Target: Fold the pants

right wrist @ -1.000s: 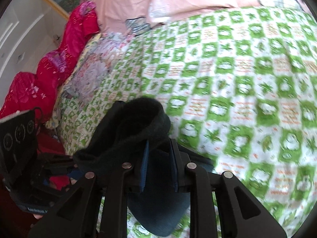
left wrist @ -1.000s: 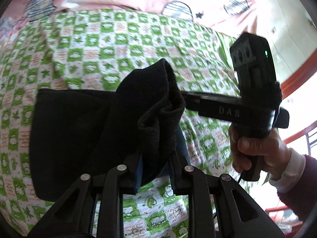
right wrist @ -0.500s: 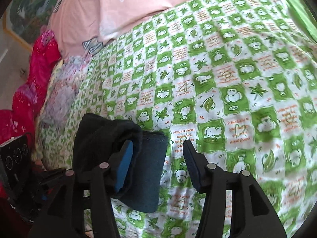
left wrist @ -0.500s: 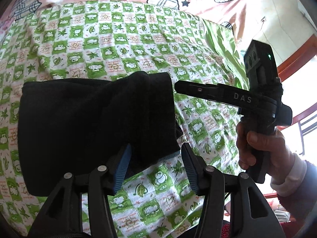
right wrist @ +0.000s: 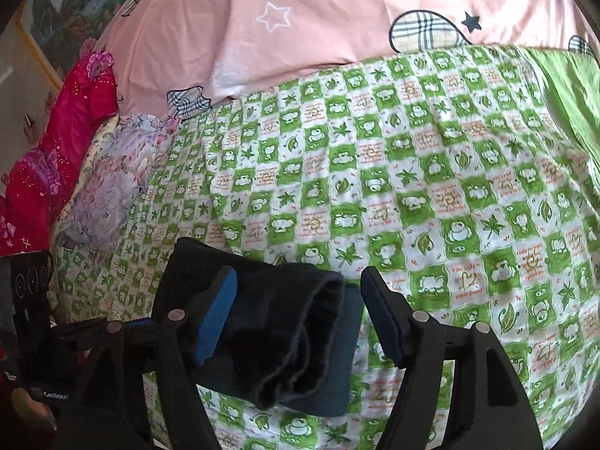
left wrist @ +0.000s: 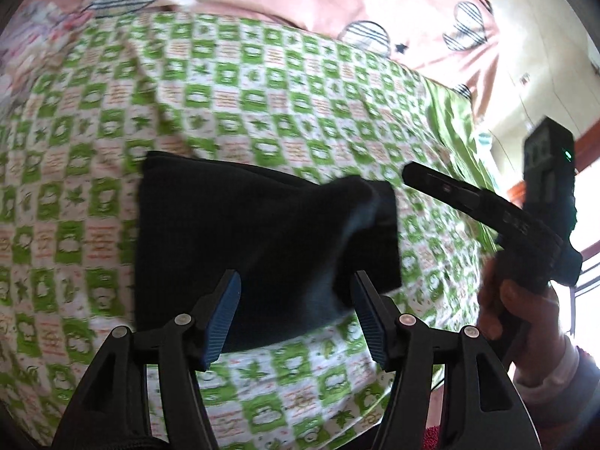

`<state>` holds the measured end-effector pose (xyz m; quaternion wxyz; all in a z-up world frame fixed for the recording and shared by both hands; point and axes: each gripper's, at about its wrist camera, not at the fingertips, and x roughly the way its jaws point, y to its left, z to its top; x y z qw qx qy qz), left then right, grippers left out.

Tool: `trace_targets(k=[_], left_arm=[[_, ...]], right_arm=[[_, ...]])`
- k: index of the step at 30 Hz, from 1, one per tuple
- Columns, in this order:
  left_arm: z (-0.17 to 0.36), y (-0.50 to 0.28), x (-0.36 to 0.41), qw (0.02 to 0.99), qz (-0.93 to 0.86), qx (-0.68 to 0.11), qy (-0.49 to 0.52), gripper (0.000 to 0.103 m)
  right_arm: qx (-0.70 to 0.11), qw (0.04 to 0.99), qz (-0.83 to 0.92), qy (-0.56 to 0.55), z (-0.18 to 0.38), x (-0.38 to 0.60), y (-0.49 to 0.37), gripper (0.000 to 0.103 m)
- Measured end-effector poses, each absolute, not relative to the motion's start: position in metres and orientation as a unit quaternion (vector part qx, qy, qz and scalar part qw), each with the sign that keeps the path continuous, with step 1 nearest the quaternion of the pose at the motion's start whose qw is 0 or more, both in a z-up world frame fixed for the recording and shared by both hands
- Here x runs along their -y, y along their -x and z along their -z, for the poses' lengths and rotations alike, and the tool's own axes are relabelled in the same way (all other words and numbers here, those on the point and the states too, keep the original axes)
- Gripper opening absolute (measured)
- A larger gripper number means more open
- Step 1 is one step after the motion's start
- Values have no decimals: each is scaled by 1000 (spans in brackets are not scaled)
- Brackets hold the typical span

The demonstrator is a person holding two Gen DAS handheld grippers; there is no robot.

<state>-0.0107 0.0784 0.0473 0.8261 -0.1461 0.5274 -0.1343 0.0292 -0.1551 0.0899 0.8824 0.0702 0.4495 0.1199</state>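
Observation:
The dark folded pants lie flat on the green checked bedsheet, with a lighter inner layer showing at the near edge. My left gripper hovers over their near edge. Its jaws are opening, and the blue pads stand clear of the cloth. In the right wrist view the pants show a loose rolled end. My right gripper is above that end with its jaws opening, and nothing is pinched. The right gripper also shows from the side, held by a hand.
A pink quilt with heart patches covers the far part of the bed. Red bedding and a floral cloth lie along the left edge. The bed's right edge drops toward a wall and a wood-framed window.
Both grippers went from shut on the lifted fold of the pants to open. The fold dropped onto the bed, and both grippers drew back and rose a little.

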Motion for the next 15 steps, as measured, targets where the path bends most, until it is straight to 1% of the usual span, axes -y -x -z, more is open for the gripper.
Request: trace_targets(k=[7, 15], left_arm=[[-47, 5, -115, 833, 96, -519, 166, 66], [-26, -8, -137, 818, 74, -538, 189, 69]], right_arm=[[-462, 880, -97, -58, -80, 142, -27, 75], [-492, 864, -67, -80, -54, 151, -22, 75]])
